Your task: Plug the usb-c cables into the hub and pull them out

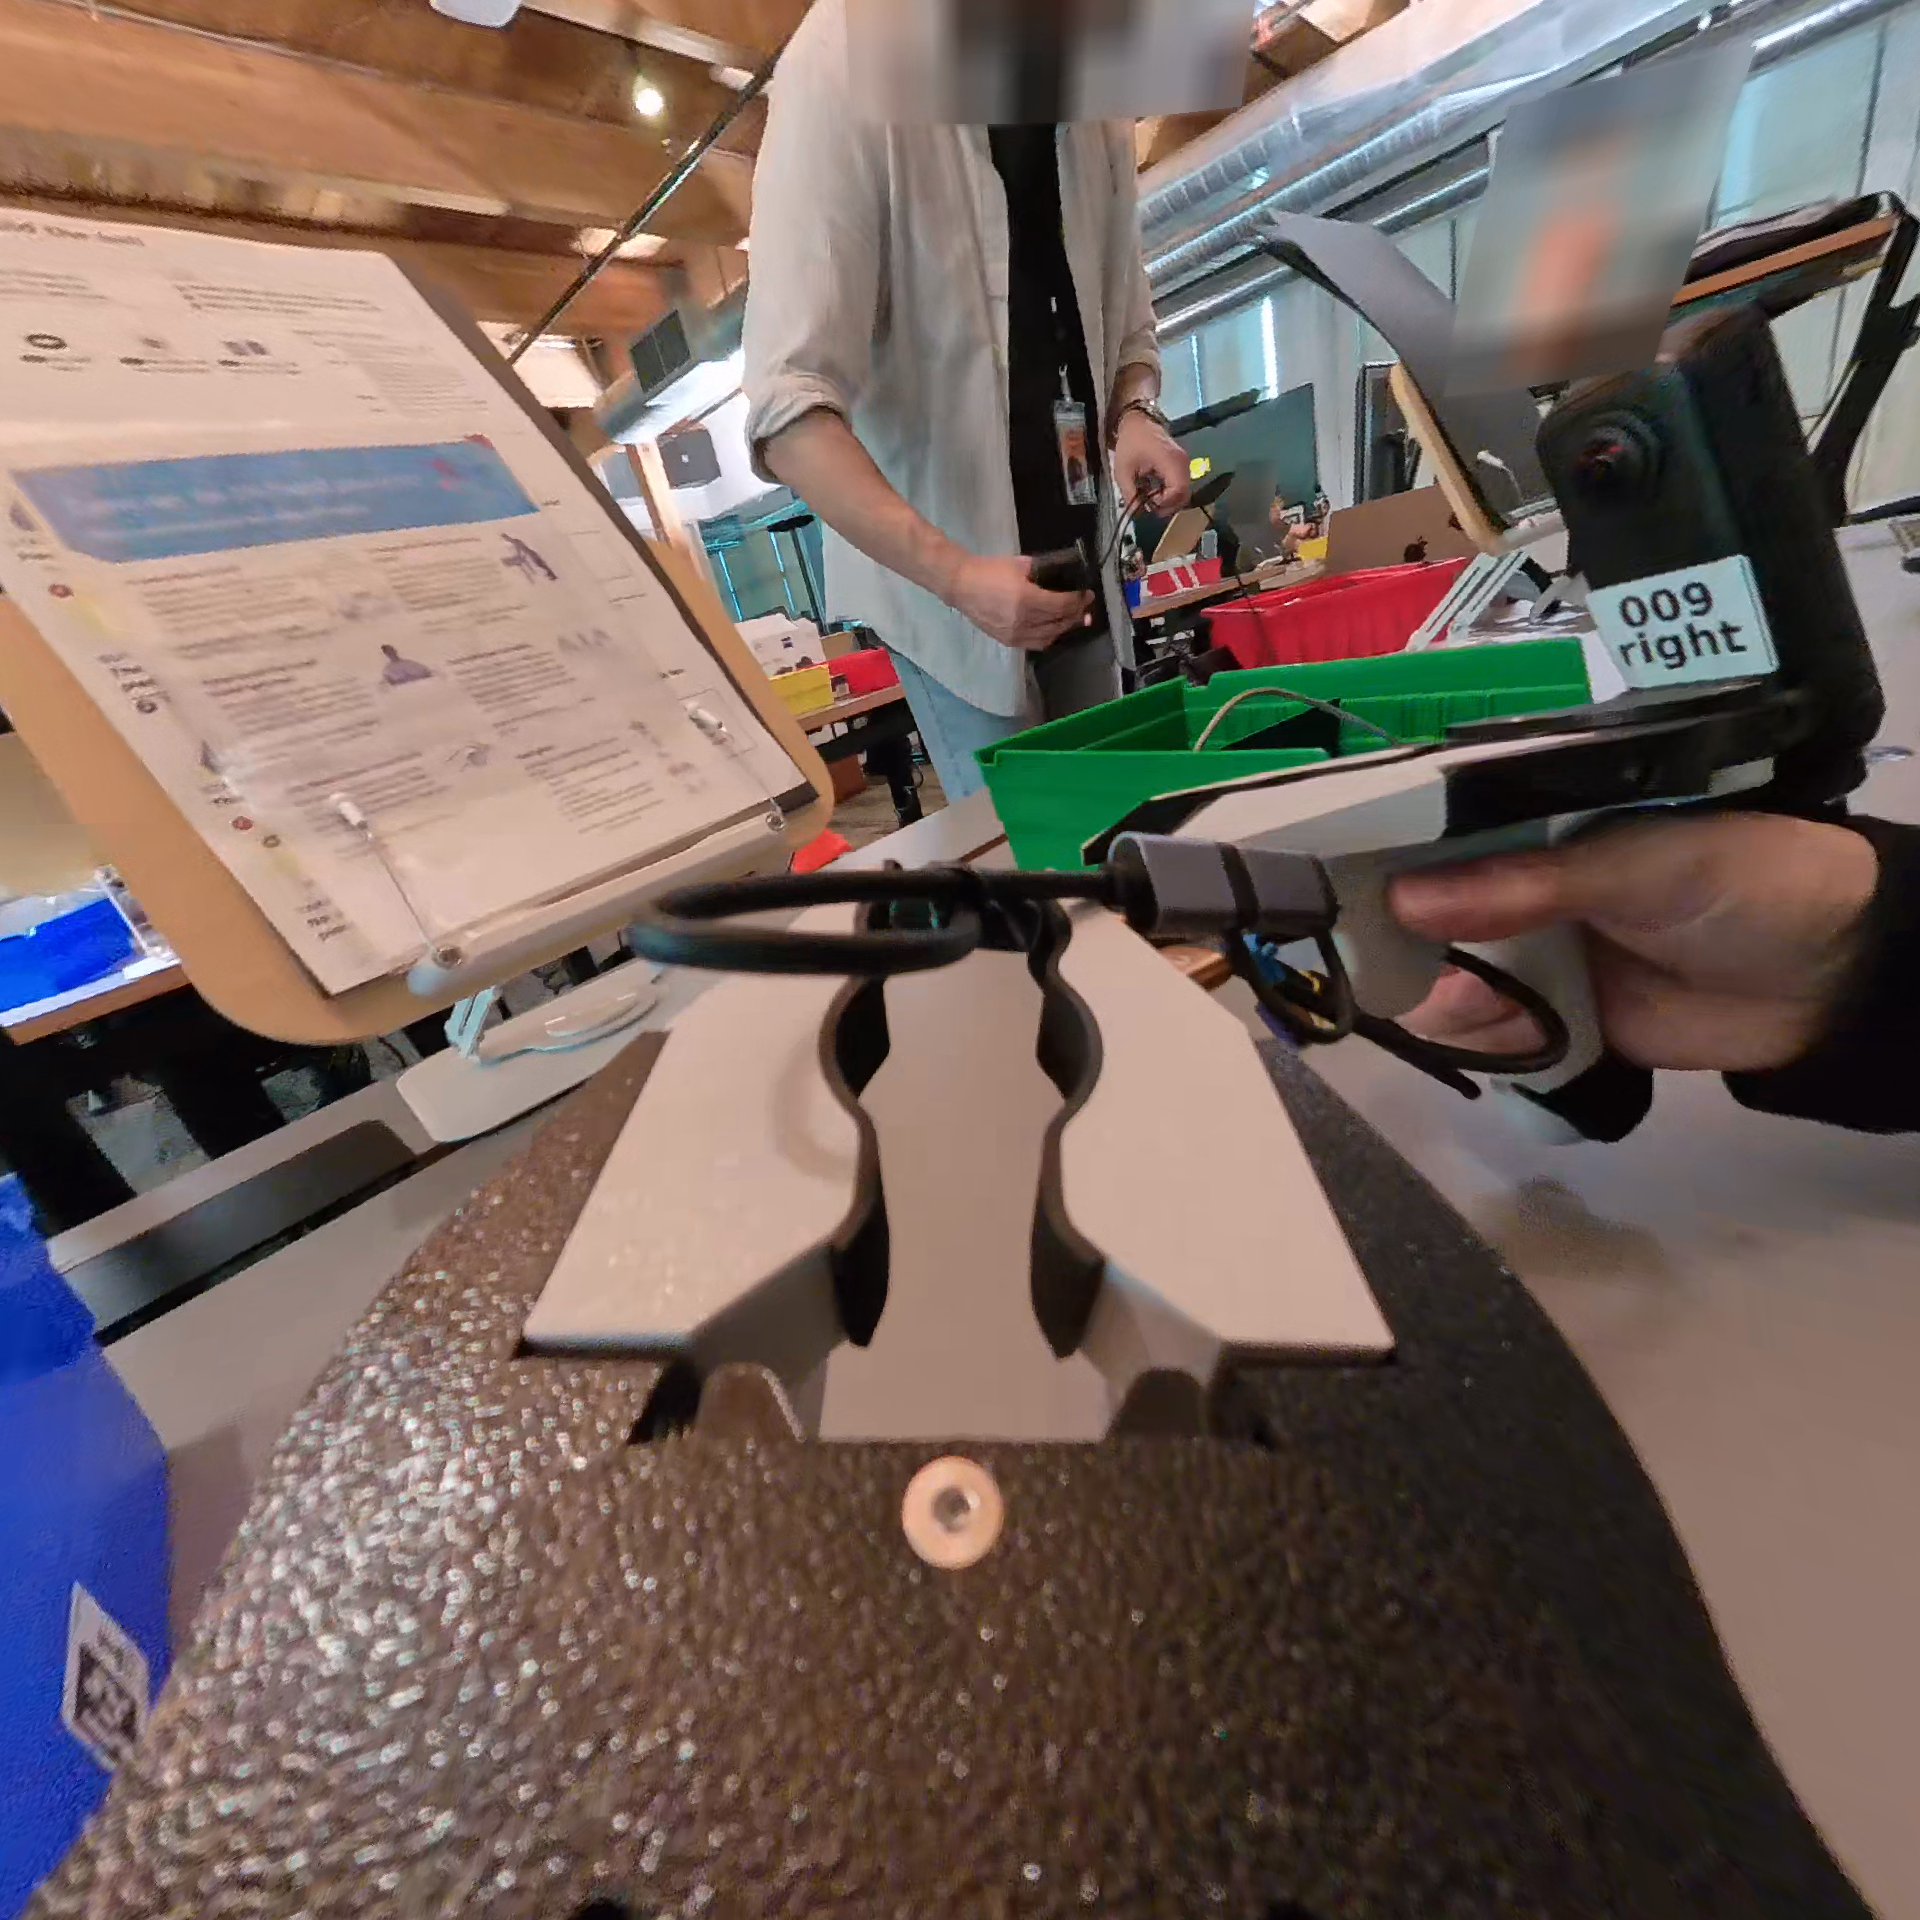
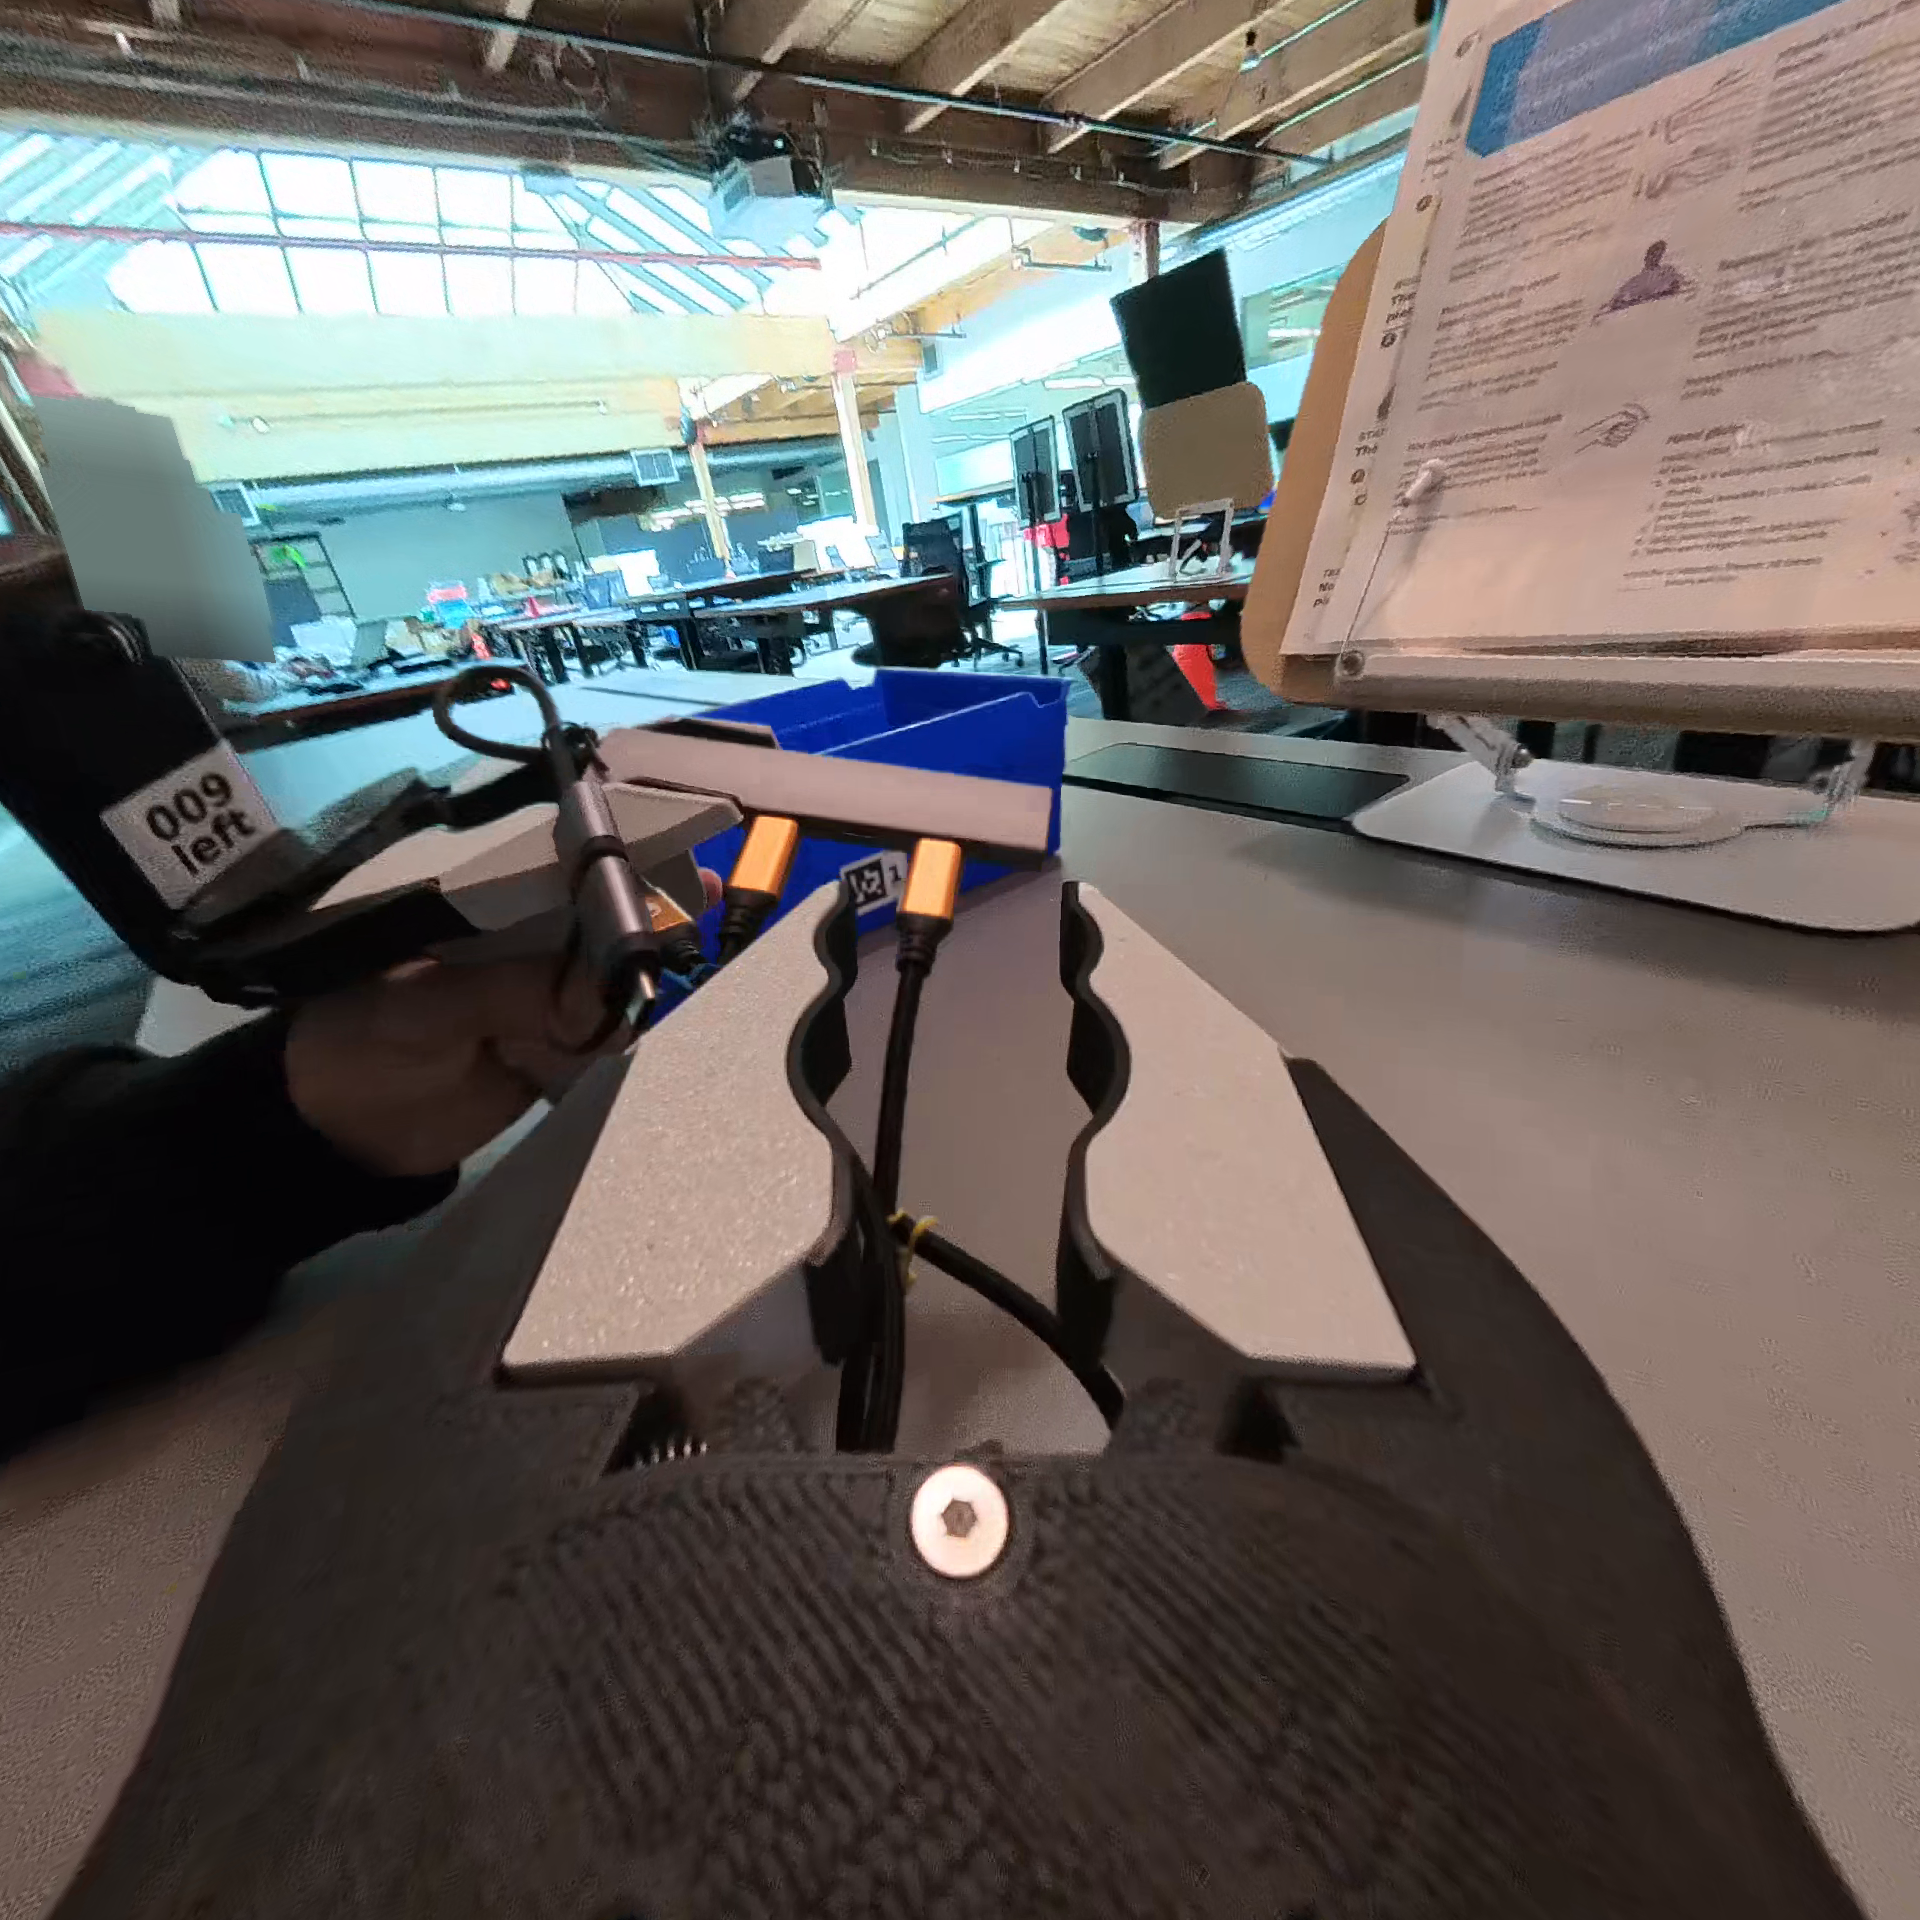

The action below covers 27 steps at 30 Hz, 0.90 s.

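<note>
Orange plugs sit in the grey hub, held up by the left gripper. Right gripper gapes around one; pinch its stiff shell, not the limp cord.

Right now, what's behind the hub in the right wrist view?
A blue bin sits behind the hub. Two orange plugs in the hub cover part of the bin's front tag. The bin's inside is hidden by its wall and the hub.
</note>
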Available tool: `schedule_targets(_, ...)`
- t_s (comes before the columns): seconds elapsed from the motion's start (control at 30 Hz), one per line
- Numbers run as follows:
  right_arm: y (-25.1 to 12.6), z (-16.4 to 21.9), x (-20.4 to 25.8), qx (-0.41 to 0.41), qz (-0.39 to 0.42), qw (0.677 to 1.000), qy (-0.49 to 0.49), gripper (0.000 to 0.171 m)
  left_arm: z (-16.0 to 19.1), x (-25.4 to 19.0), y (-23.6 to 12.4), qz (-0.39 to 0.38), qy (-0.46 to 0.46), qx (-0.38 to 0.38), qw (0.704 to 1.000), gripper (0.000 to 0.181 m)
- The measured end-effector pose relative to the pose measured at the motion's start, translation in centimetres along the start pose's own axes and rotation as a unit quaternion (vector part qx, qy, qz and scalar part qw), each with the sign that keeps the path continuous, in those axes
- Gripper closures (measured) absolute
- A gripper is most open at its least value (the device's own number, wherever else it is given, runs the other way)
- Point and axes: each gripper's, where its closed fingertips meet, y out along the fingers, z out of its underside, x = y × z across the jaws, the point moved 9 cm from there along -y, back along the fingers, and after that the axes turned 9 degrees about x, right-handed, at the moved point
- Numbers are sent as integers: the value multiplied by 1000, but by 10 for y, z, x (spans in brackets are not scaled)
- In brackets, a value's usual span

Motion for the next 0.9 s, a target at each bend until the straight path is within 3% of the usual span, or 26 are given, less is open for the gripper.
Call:
schedule_targets(0.2, 24, 7, 12, 45, 22, 996, -76, 160, 4, 8, -2, -4, 13, 4, 1000, 159)
schedule_targets(0.73, 25, 9, 11, 59, 2, 998, -10, 159, 2, 6, 0, 24, 57, -7, 998, 159)
schedule_targets(0.9, 22, 8, 9, 102, 24, 994, -24, 160, 1, 0, 4, -5, 115, 45, 992, 158)
